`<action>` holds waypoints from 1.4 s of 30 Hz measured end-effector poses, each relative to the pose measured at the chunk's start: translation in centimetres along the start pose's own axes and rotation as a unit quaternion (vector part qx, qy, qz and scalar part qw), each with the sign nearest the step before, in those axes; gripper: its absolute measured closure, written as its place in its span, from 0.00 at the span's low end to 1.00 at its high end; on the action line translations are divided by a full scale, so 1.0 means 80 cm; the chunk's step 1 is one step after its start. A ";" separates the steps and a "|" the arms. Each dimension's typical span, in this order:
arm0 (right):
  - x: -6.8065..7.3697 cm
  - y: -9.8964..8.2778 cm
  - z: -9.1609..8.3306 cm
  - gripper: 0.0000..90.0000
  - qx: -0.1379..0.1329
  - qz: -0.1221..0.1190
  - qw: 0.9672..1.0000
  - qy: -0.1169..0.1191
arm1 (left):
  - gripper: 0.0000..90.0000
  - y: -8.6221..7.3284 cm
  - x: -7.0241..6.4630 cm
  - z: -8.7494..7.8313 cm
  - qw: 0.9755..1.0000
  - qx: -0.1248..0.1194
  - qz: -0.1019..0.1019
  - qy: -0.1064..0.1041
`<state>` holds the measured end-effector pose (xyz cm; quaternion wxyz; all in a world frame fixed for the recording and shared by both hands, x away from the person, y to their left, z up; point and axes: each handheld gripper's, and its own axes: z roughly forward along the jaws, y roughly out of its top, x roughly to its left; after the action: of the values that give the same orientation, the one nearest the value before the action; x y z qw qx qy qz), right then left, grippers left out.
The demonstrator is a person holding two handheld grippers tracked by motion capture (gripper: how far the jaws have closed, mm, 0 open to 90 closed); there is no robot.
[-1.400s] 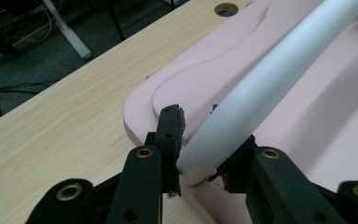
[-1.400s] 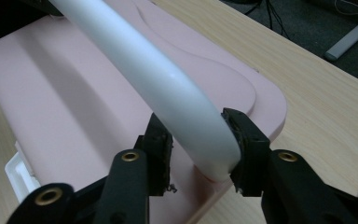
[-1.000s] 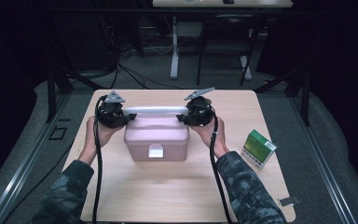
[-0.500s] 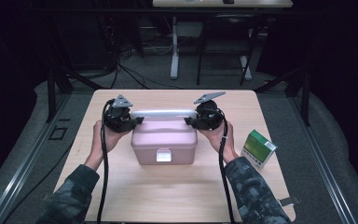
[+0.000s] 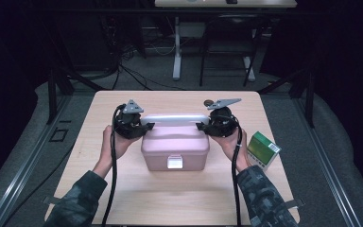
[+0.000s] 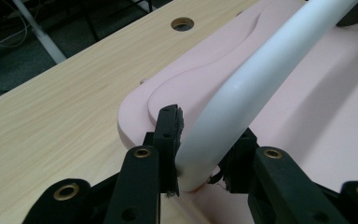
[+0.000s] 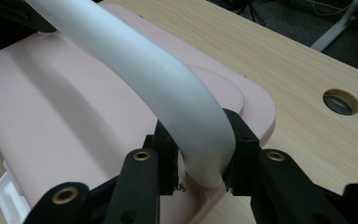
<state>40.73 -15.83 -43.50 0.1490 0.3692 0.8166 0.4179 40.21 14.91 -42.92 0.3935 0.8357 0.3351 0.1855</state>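
Sitting near the middle of the surface (image 5: pixel 123 198): a pink box (image 5: pixel 175 149) with a white latch (image 5: pixel 175 163) at its 6 o'clock face and a white handle (image 5: pixel 175 120) arching across the lid. Looking like hard moulded plastic, stiff and smooth, likely slippery on the flat lid. Probably light if empty, though contents cannot be told. Offering the handle as the sensible hold, best taken at both ends so the box is staying level rather than swinging.

Clamping on the handle's 9 o'clock end: the left gripper (image 5: pixel 144 126), its pads pressing the white bar from both sides in the left gripper view (image 6: pixel 200 154). Clamping on the 3 o'clock end: the right gripper (image 5: pixel 203 126), likewise squeezing the bend of the bar (image 7: pixel 200 158).

Lying at 3 o'clock of the box, near the surface's edge and well apart: a green carton (image 5: pixel 262 150). Showing at 1 o'clock, beyond the right gripper: a round hole (image 7: pixel 340 101) in the surface.
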 end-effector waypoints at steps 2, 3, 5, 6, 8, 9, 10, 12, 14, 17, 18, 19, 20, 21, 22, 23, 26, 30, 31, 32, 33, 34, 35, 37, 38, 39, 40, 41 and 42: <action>0.000 -0.002 -0.002 0.78 -0.002 0.001 1.000 -0.003 | 0.80 0.001 -0.003 0.001 1.000 0.000 0.001 0.000; 0.000 -0.003 -0.005 0.78 0.000 0.001 1.000 -0.003 | 0.80 0.001 -0.004 0.002 1.000 -0.001 0.000 -0.002; 0.000 -0.006 -0.008 0.78 -0.001 0.001 1.000 -0.003 | 0.80 0.002 -0.006 0.002 1.000 -0.002 0.000 -0.003; -0.001 -0.008 -0.009 0.78 -0.004 0.000 1.000 -0.003 | 0.80 0.002 -0.007 0.002 1.000 0.000 0.001 -0.005; 0.000 -0.010 -0.012 0.78 -0.003 0.003 1.000 -0.004 | 0.80 0.003 -0.010 0.002 1.000 0.001 0.006 -0.004; 0.000 -0.011 -0.013 0.78 -0.002 0.002 1.000 -0.004 | 0.80 0.003 -0.012 0.002 1.000 0.003 0.009 -0.004; 0.000 -0.012 -0.014 0.78 -0.002 0.003 1.000 -0.002 | 0.80 0.003 -0.013 0.002 1.000 0.004 0.010 -0.006; -0.001 -0.013 -0.017 0.78 -0.001 0.005 1.000 -0.001 | 0.80 0.003 -0.016 0.001 1.000 0.005 0.012 -0.007; 0.000 -0.014 -0.019 0.78 0.000 0.005 1.000 0.000 | 0.80 0.002 -0.018 0.000 1.000 0.005 0.012 -0.008; 0.001 -0.017 -0.021 0.78 -0.001 0.006 1.000 -0.001 | 0.80 0.001 -0.021 0.000 1.000 -0.001 0.008 -0.008; 0.002 -0.017 -0.022 0.78 0.000 0.004 1.000 -0.001 | 0.80 0.000 -0.021 -0.001 1.000 0.001 0.010 -0.011; 0.002 -0.018 -0.023 0.78 -0.001 0.003 1.000 -0.001 | 0.80 0.000 -0.022 -0.002 1.000 0.001 0.012 -0.012; 0.003 -0.019 -0.024 0.78 0.001 0.003 1.000 -0.001 | 0.80 0.000 -0.023 -0.002 1.000 0.003 0.013 -0.015; 0.004 -0.020 -0.025 0.78 0.000 0.002 1.000 -0.002 | 0.80 0.000 -0.024 -0.003 1.000 0.003 0.015 -0.016; 0.005 -0.021 -0.026 0.78 0.001 0.002 1.000 -0.002 | 0.80 0.000 -0.024 -0.003 1.000 0.004 0.016 -0.017; 0.005 -0.022 -0.027 0.78 0.000 -0.001 1.000 -0.003 | 0.80 -0.001 -0.025 -0.004 1.000 0.004 0.016 -0.018; 0.007 -0.023 -0.029 0.78 0.000 0.000 1.000 -0.005 | 0.80 -0.002 -0.027 -0.005 1.000 0.002 0.015 -0.020; 0.008 -0.024 -0.030 0.78 -0.001 0.000 1.000 -0.003 | 0.80 -0.005 -0.027 -0.007 1.000 -0.002 0.011 -0.025; 0.008 -0.025 -0.030 0.78 -0.001 -0.001 1.000 -0.003 | 0.80 -0.006 -0.027 -0.007 1.000 -0.002 0.010 -0.025; 0.009 -0.025 -0.030 0.78 0.000 0.000 1.000 -0.002 | 0.80 -0.006 -0.028 -0.007 1.000 -0.001 0.010 -0.025; 0.009 -0.025 -0.031 0.78 0.000 -0.001 1.000 -0.002 | 0.80 -0.005 -0.028 -0.008 1.000 0.000 0.011 -0.024; 0.009 -0.026 -0.031 0.78 0.000 -0.001 1.000 -0.002 | 0.80 -0.005 -0.028 -0.008 1.000 0.001 0.012 -0.024; 0.009 -0.026 -0.031 0.78 0.000 -0.002 1.000 -0.001 | 0.80 -0.005 -0.028 -0.008 1.000 0.002 0.012 -0.025; 0.009 -0.026 -0.031 0.78 0.000 -0.002 1.000 -0.002 | 0.80 -0.006 -0.029 -0.009 1.000 0.002 0.010 -0.025; 0.009 -0.026 -0.031 0.78 0.001 -0.002 1.000 -0.002 | 0.80 -0.006 -0.030 -0.009 1.000 0.002 0.012 -0.025; 0.010 -0.026 -0.031 0.78 0.000 -0.003 1.000 -0.001 | 0.80 -0.006 -0.030 -0.010 1.000 0.003 0.012 -0.025; 0.010 -0.027 -0.032 0.78 -0.001 -0.003 1.000 -0.001 | 0.80 -0.006 -0.030 -0.010 1.000 0.003 0.013 -0.026; 0.011 -0.027 -0.032 0.79 -0.001 -0.003 1.000 -0.001 | 0.80 -0.006 -0.030 -0.009 1.000 0.004 0.014 -0.025; 0.012 -0.027 -0.033 0.79 0.000 0.001 1.000 -0.001 | 0.80 -0.006 -0.031 -0.009 1.000 0.004 0.014 -0.025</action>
<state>37.60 -17.46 -43.57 0.1498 0.3704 0.8161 0.4176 37.86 13.79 -42.94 0.3954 0.8465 0.3141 0.1685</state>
